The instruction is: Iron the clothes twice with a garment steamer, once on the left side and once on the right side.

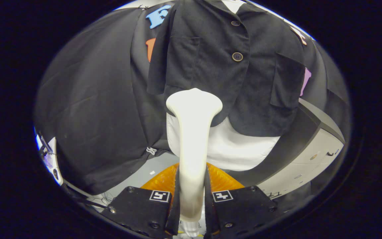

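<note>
A cream-white garment steamer (192,139) stands upright between my fingers, its handle clamped on both sides and its flared head (194,103) pointing away from me. My gripper (192,196) is shut on that handle. Just beyond the head hangs a black buttoned jacket (224,66) over a white garment (240,146). The steamer head sits against the jacket's lower hem, left of the button line and below the left chest pocket. Two dark buttons (237,56) run up the jacket's front. The steamer's base is hidden below my fingers.
Black cloth (95,109) hangs behind and to the left of the jacket. A pale cabinet with a dark band (307,146) stands to the right. An orange ribbed part (159,181) shows behind my fingers above a grey floor (158,166).
</note>
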A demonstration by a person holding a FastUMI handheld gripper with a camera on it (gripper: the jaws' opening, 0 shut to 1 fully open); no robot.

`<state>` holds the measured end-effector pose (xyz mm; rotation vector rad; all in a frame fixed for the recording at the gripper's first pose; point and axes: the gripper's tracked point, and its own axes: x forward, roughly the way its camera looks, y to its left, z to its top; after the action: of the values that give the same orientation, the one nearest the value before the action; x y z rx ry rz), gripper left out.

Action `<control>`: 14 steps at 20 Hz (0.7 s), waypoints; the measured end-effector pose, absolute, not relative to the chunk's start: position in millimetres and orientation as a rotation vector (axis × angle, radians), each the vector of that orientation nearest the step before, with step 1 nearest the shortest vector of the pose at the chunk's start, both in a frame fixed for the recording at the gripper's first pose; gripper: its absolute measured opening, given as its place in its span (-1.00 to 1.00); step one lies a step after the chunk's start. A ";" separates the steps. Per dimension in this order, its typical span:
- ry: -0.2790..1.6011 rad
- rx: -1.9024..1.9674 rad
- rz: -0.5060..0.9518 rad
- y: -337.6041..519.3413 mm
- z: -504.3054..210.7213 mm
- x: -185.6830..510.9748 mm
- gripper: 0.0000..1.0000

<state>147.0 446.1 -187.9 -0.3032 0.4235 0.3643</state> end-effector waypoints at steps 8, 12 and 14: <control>0.261 -0.219 0.407 390.4 -72.4 100.9 -0.33; 0.178 -0.189 0.398 317.9 -18.1 58.5 -0.33; 0.150 -0.178 0.380 275.0 3.2 43.7 -0.33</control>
<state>43.7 275.0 3.2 -0.1779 0.1503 0.3796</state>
